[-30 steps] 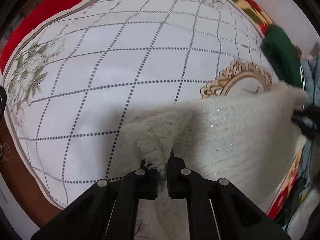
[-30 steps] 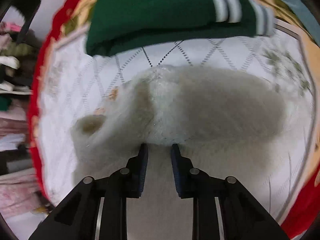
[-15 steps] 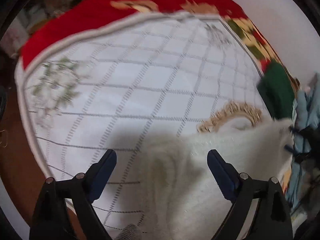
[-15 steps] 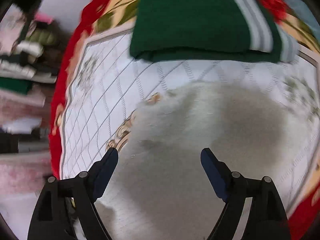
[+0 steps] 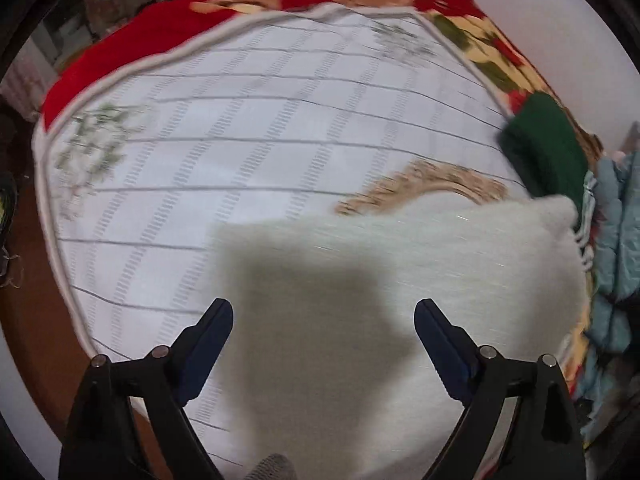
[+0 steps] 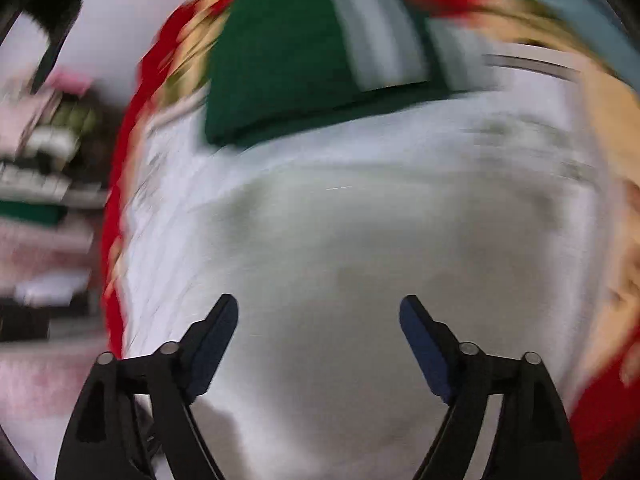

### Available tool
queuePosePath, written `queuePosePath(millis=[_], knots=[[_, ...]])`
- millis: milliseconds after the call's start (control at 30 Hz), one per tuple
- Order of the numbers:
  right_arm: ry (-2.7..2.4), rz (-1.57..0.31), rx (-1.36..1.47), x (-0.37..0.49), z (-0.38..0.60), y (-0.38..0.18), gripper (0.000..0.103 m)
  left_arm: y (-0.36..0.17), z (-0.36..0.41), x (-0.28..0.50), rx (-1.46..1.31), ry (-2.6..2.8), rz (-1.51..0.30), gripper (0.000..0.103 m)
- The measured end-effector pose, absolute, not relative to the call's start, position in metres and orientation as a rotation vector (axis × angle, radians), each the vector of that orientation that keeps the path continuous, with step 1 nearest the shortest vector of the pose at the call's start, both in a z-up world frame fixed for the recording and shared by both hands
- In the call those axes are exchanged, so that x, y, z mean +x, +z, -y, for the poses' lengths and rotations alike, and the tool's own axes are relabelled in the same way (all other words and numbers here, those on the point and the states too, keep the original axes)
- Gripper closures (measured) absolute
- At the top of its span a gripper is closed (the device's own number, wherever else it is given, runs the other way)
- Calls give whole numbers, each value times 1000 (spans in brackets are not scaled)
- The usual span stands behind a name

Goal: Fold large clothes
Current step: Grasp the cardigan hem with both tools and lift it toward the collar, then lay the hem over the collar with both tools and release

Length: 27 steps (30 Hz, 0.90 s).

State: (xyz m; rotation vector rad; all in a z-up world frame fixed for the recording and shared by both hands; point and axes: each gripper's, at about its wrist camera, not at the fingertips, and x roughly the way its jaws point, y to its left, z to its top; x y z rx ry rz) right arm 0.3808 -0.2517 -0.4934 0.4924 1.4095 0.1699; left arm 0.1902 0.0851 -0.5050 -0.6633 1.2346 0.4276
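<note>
A white fluffy garment point(image 5: 420, 280) lies flat on the white checked bedspread point(image 5: 240, 140), under both grippers. My left gripper point(image 5: 324, 312) hangs above its near left part, jaws wide open and empty; its shadow falls on the fabric. In the blurred right wrist view the same white garment point(image 6: 360, 260) fills the middle. My right gripper point(image 6: 319, 308) is open above it, nothing between the fingers.
A folded green garment with grey-white stripes point(image 6: 304, 56) lies at the far side of the bed, also seen as the green garment point(image 5: 548, 148) at the right. Light blue clothes point(image 5: 616, 240) are piled past the white garment. Red floral blanket point(image 5: 200, 12) borders the bedspread. Shelves with clothes point(image 6: 44, 152) stand left.
Both grippers were pinched on the white garment a second ago; they have let go, opened wide and lifted away. The garment now lies flatter on the bed.
</note>
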Motion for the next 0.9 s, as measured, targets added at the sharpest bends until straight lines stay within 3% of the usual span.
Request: queuePosePath(millis=[200,233,300,333,367,567,767,900], knots=[[162,-1546,862,366,313,-611,16,-521,-35,231,-629,371,-1248,10],[214,-1541,942,366,310,-634,11,-524,-28,237,-609,362,-1255,10],[223,-1488,959,368,308,-637,13,-528,-20,248,-565,356,-1272,10],[236,-1435,981,367,307,-630,51,-529,-16,252,-543,347,-1277,10],[272,-1415,1004,364,304,-626,76,-529,-14,257,-516,340,-1282,10],[216,-1330,1185,312,315,-596,81,-521,1,266,-382,280,-1313,10],[11,-1555,1030,219,342,-579,80,-524,30,268,-341,209,-1365,10],[-69,-1678,820,198,342,-572,63,-540,55,272,-317,180,-1391,10]])
